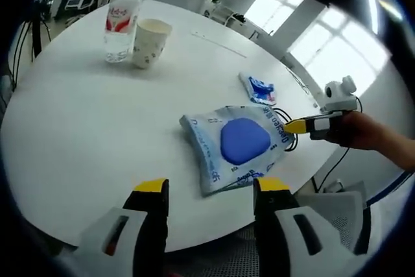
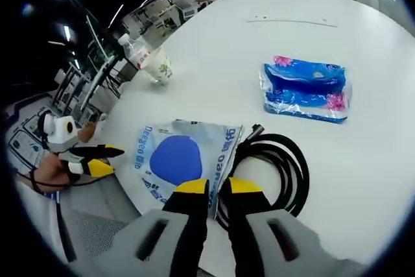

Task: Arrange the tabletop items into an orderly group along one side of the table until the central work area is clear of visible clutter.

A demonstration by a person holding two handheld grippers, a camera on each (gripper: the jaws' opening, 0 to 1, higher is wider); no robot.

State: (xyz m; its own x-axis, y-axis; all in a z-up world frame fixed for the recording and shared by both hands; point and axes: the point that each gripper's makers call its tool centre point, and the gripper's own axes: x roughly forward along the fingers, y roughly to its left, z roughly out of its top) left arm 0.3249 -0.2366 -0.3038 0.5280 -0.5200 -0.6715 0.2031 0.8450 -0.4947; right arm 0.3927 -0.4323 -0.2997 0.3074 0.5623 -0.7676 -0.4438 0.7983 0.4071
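A clear plastic pouch (image 1: 240, 141) (image 2: 178, 160) with a blue disc inside lies flat near the table's edge. My right gripper (image 2: 218, 187) is shut on the pouch's edge; in the left gripper view it (image 1: 293, 126) enters from the right, held by a hand. My left gripper (image 1: 211, 186) is open with nothing between its jaws, short of the pouch, and also shows at the table's edge (image 2: 107, 159). A blue tissue pack (image 1: 259, 89) (image 2: 305, 89) lies beyond the pouch. A black cable coil (image 2: 285, 167) rests beside the pouch. A water bottle (image 1: 122, 27) (image 2: 133, 50) and a paper cup (image 1: 150, 42) (image 2: 159, 66) stand together far off.
The round white table (image 1: 97, 134) (image 2: 259, 37) has bare surface between the pouch and the bottle. A thin straight rod (image 1: 217, 43) lies at the far side. A grey mesh chair (image 1: 350, 205) (image 2: 97, 225) sits below the near edge. Office desks fill the background.
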